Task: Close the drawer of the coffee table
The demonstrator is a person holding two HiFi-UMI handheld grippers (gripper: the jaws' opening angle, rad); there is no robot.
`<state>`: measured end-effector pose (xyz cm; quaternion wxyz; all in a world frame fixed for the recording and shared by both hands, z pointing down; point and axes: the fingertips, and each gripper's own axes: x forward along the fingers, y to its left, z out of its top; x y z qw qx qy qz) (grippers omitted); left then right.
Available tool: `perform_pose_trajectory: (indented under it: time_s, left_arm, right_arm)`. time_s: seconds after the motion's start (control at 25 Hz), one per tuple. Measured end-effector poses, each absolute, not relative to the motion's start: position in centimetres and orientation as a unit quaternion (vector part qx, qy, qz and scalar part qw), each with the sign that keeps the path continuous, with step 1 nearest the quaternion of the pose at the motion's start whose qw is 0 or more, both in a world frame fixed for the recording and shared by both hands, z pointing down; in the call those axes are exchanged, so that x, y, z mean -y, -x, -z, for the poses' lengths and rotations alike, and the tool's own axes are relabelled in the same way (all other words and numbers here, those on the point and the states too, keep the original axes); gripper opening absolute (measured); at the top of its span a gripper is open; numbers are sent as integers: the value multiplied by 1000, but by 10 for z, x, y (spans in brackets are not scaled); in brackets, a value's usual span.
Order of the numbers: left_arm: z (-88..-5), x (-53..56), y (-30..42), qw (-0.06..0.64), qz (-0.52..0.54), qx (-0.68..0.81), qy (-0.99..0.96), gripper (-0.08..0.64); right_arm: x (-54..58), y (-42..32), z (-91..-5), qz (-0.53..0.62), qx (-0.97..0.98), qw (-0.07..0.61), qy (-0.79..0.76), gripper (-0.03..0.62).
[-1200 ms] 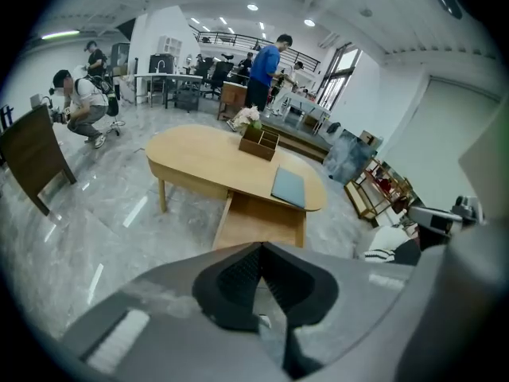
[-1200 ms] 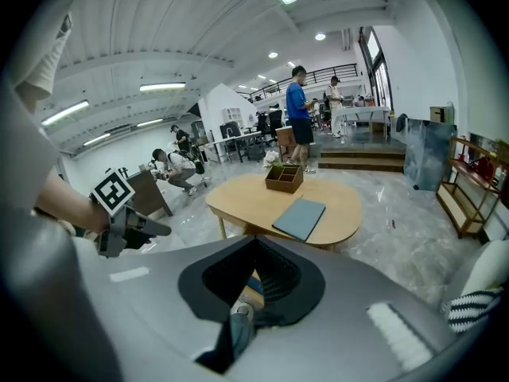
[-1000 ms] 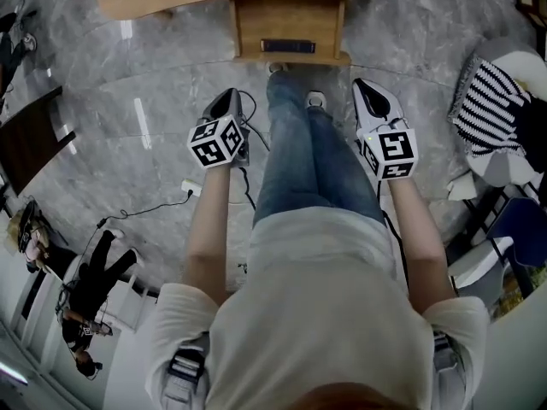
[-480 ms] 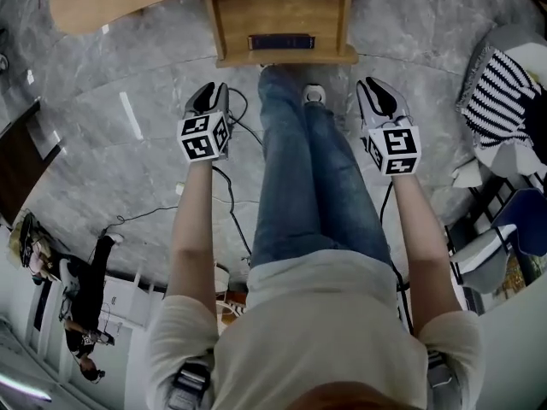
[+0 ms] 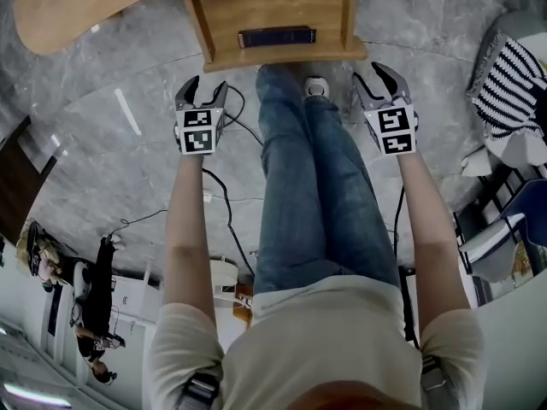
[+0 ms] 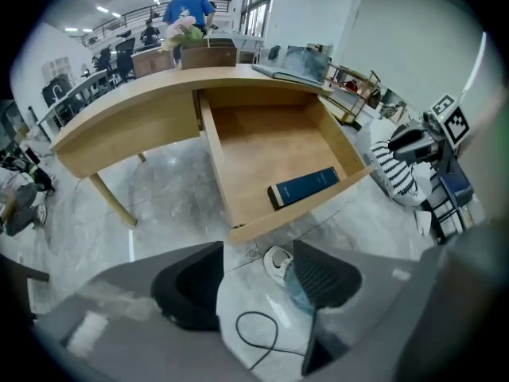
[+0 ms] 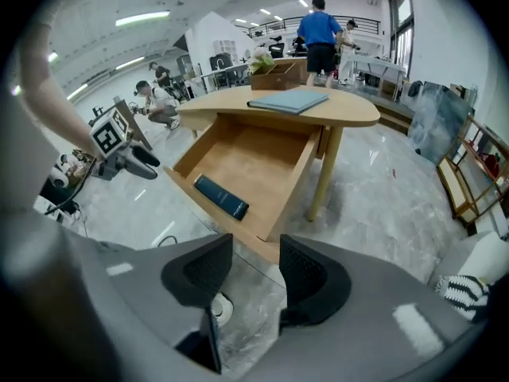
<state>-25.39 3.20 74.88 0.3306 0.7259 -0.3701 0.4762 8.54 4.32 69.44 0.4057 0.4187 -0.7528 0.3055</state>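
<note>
The wooden coffee table (image 5: 77,7) (image 6: 127,126) (image 7: 350,110) has its drawer (image 5: 273,55) (image 6: 278,146) (image 7: 254,161) pulled out toward me. A dark blue box (image 5: 276,36) (image 6: 304,187) (image 7: 222,197) lies inside at the drawer's front. My left gripper (image 5: 201,90) (image 6: 256,281) hangs just short of the drawer's front left corner. My right gripper (image 5: 376,80) (image 7: 256,273) hangs off the front right corner. Both have just been opening and stand open, with nothing between their jaws, only floor below.
My legs in jeans and a white shoe (image 5: 316,86) stand right before the drawer front. A black cable (image 5: 226,186) (image 6: 254,333) trails on the grey marble floor. A striped cushion (image 5: 513,75) and chairs sit at the right. A blue folder (image 7: 288,100) lies on the tabletop.
Both grippers have sunk toward the floor and come nearer the drawer front. Their jaws went from shut to open. The drawer now fills more of the head view's top.
</note>
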Motion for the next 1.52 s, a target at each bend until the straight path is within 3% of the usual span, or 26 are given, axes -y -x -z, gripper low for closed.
perform_pose_trajectory:
  time_s: [0.28,0.52,1.04,1.52]
  left_arm:
    - [-780,-17,248,298,-499,345,-737,312]
    - [-803,-11,243,292,-509,338,-736,324]
    - [-817,-2,236,277,-531,324,-732,314]
    - [-795,-2,236,305,-511,339,-728,296]
  right_arm:
    - [-48,-93,-750,-256,748,491,-366,224]
    - [-41,-105,-782,-257,731,519,-360,227]
    - [-32,-97,-807,-267,725,539,-335,216]
    - [-32,-98,-786,-291,714,533,-350,207]
